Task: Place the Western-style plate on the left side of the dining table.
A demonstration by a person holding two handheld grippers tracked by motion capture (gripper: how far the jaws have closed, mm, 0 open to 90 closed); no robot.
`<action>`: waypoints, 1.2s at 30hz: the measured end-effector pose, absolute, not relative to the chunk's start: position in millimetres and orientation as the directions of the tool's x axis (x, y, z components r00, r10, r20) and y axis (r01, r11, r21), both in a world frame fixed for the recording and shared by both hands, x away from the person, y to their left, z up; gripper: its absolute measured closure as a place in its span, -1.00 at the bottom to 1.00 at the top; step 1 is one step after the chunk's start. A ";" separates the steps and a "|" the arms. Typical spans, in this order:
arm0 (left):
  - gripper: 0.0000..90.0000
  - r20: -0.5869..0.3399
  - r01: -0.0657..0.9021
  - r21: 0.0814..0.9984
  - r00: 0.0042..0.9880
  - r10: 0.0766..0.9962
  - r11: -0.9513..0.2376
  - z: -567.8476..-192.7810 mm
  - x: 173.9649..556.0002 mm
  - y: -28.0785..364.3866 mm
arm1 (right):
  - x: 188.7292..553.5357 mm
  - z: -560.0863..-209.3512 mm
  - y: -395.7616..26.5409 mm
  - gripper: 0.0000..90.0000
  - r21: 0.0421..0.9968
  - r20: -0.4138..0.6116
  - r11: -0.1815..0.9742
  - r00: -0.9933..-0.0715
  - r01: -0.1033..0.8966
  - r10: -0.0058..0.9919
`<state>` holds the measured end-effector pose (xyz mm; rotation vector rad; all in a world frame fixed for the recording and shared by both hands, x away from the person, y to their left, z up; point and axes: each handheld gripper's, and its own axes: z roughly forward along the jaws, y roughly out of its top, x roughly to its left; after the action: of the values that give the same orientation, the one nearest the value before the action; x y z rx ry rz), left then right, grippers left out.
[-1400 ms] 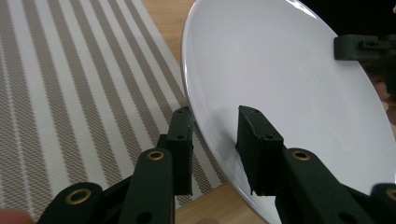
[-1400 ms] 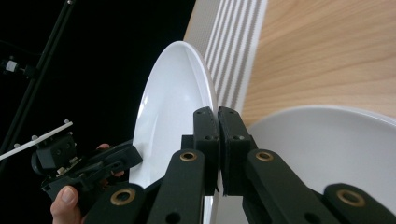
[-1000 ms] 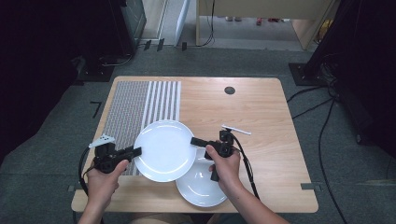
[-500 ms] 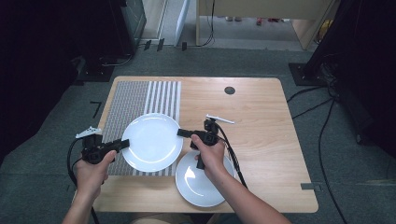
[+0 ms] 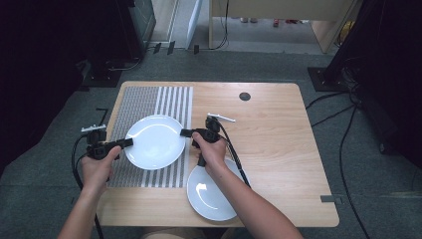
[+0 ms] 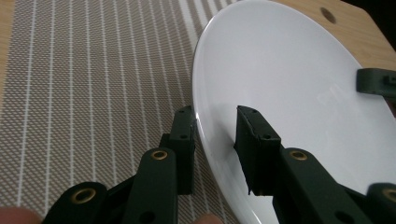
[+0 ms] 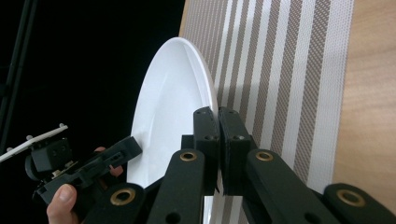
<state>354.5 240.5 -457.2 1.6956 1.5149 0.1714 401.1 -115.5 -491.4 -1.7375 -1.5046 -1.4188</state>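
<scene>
A large white plate (image 5: 155, 145) hangs between both grippers over the grey striped placemat (image 5: 145, 99). My left gripper (image 5: 123, 143) is shut on its left rim. In the left gripper view one jaw sits under the plate (image 6: 289, 84) and the other on top, my left gripper (image 6: 215, 135) astride the edge. My right gripper (image 5: 186, 133) is shut on the right rim. In the right gripper view the plate (image 7: 173, 107) stands edge-on between the tight jaws of my right gripper (image 7: 218, 122). A second white plate (image 5: 209, 196) lies on the bare wood near the front edge, under the right forearm.
The wooden table (image 5: 278, 144) has a small dark round hole (image 5: 244, 96) at the back. Its right half is bare wood. Cables trail from both grippers towards the person. Dark floor and equipment surround the table.
Both grippers have carried the large plate to the left and away from the person, off the smaller plate and fully onto the placemat.
</scene>
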 end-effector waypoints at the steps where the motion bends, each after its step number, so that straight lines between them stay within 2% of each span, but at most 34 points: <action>1: 0.55 -0.411 0.761 0.644 0.251 0.876 0.084 -458.9 358.6 241.5 | 404.6 -492.8 -113.1 0.97 0.279 0.881 -0.314 -0.112 0.907 0.459; 5: 0.55 -0.411 0.767 0.632 0.213 0.887 0.109 -464.1 373.5 245.9 | 419.0 -503.3 -102.6 0.97 0.227 0.891 -0.340 -0.053 0.913 0.452; 16: 0.55 -0.416 0.781 0.603 0.131 0.900 0.165 -480.0 414.0 254.4 | 445.6 -519.2 -85.5 0.97 0.190 0.888 -0.392 0.013 0.900 0.460; 21: 0.59 -0.420 0.769 0.607 0.100 0.902 0.197 -480.8 429.6 253.0 | 457.5 -525.2 -79.2 0.97 0.198 0.880 -0.419 0.027 0.886 0.475; 25: 0.56 -0.390 0.776 0.606 0.100 0.915 0.173 -480.3 438.1 244.5 | 464.0 -527.3 -81.0 0.96 0.201 0.873 -0.454 0.052 0.868 0.485; 32: 0.54 -0.396 0.794 0.576 0.062 0.916 0.195 -491.0 447.3 243.0 | 468.4 -529.3 -76.9 0.95 0.261 0.844 -0.455 0.027 0.851 0.535; 36: 0.54 -0.393 0.793 0.578 0.063 0.918 0.193 -493.0 446.9 242.8 | 469.0 -531.6 -75.9 0.94 0.263 0.838 -0.456 0.033 0.850 0.545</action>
<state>446.9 242.8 -493.0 1.6178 1.7448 0.2172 469.0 -75.9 -531.6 -2.0071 -1.4239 -1.3905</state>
